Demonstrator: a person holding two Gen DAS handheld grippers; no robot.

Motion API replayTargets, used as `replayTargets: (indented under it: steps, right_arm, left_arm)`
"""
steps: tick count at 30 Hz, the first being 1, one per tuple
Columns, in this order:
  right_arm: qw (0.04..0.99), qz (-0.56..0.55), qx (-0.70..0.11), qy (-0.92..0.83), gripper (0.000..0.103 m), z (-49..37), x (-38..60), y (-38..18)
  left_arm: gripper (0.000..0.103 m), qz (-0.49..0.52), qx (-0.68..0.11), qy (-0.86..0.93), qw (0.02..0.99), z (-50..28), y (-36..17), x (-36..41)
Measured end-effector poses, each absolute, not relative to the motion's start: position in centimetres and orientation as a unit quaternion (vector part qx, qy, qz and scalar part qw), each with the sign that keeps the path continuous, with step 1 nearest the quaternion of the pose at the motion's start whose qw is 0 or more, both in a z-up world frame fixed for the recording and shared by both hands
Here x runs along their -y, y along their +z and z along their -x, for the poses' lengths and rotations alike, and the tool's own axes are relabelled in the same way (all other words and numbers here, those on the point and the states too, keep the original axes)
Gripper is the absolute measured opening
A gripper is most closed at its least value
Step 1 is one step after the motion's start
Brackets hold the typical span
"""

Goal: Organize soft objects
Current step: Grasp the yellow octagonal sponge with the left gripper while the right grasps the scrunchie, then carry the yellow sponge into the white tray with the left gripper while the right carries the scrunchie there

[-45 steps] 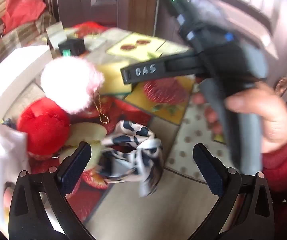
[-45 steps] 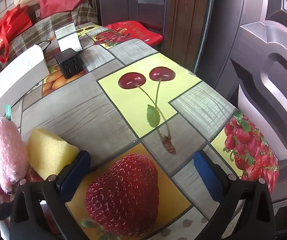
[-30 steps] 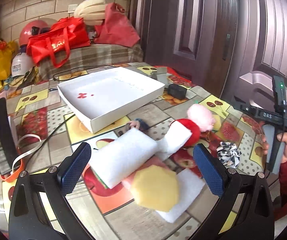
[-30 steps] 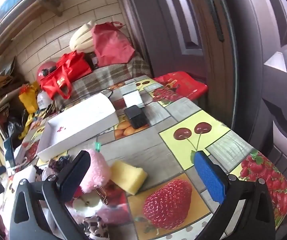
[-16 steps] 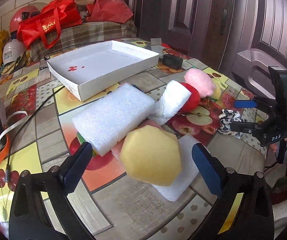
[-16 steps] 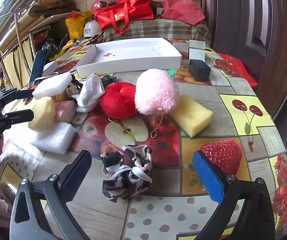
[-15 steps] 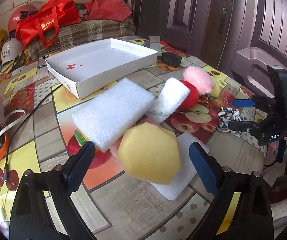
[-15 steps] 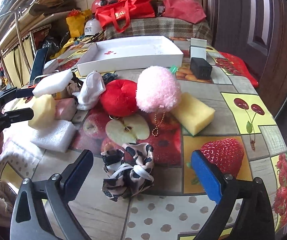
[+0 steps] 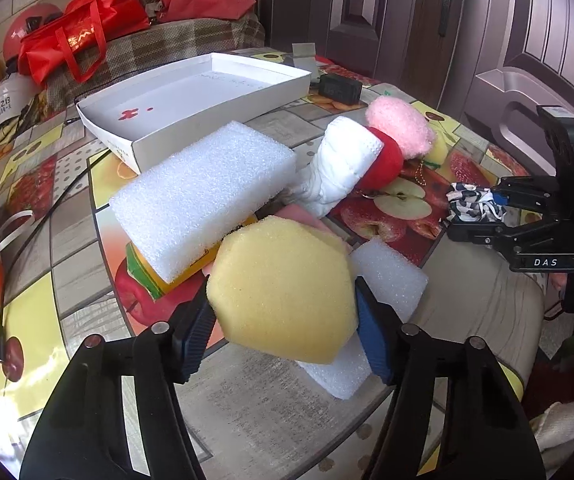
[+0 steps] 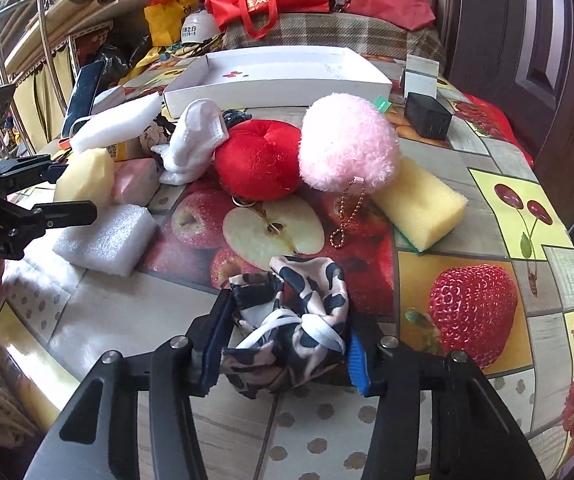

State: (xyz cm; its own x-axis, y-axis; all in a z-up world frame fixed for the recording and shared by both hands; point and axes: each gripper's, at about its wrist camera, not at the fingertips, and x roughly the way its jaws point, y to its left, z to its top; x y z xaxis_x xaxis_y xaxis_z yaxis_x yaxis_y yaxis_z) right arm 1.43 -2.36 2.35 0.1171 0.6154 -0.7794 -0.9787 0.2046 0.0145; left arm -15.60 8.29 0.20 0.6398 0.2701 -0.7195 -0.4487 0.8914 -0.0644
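Since half a second before, both grippers had closed in: the left gripper point(image 9: 283, 322), whose jaws had stood wide around the yellow sponge point(image 9: 283, 292), had just been closing and now clenched it, both pads pressed into its sides. The right gripper point(image 10: 283, 354) had likewise just been closing; where the scarf point(image 10: 291, 320) had lain loose between open jaws, the pads now pinched the spotted cloth from both sides. Both views had drawn nearer to the table point(image 10: 487, 420).

The sponge sat over a small white foam pad point(image 9: 391, 276) and just beside a large white foam block point(image 9: 203, 196), which lay tilted on a yellow and green box point(image 9: 147, 272). A pink block point(image 10: 133, 176) lay just behind the sponge.

Beyond the scarf lay one red plush ball point(image 10: 259, 160) and one pink pompom point(image 10: 349, 148), touching each other, each with a keychain. One white mask point(image 10: 195, 144) leaned on the red ball. A second yellow sponge point(image 10: 421, 206), a rectangular one, lay partly under the pompom. That made two yellow sponges and two white foam pieces.

Farther back stood one white tray point(image 10: 279, 80), with a red mark inside, and one black cube point(image 10: 427, 116) near its corner. Red bags point(image 10: 263, 2) were piled behind the table.
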Motion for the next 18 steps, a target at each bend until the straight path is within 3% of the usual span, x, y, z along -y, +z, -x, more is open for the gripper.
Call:
replayTargets:
  steps: [6,18]
  right_arm:
    - [0.700,0.261,-0.330,0.577,0.036,-1.4,2.4,2.8]
    - [0.752,0.151,-0.284,0.575,0.036,-2.9,2.0,7.0]
  left_arm:
    - [0.058,0.106,-0.347,0.199,0.910,16.2,1.0,-7.9]
    - [0.058,0.083,-0.244,0.278,0.925,17.1,5.1,-8.6]
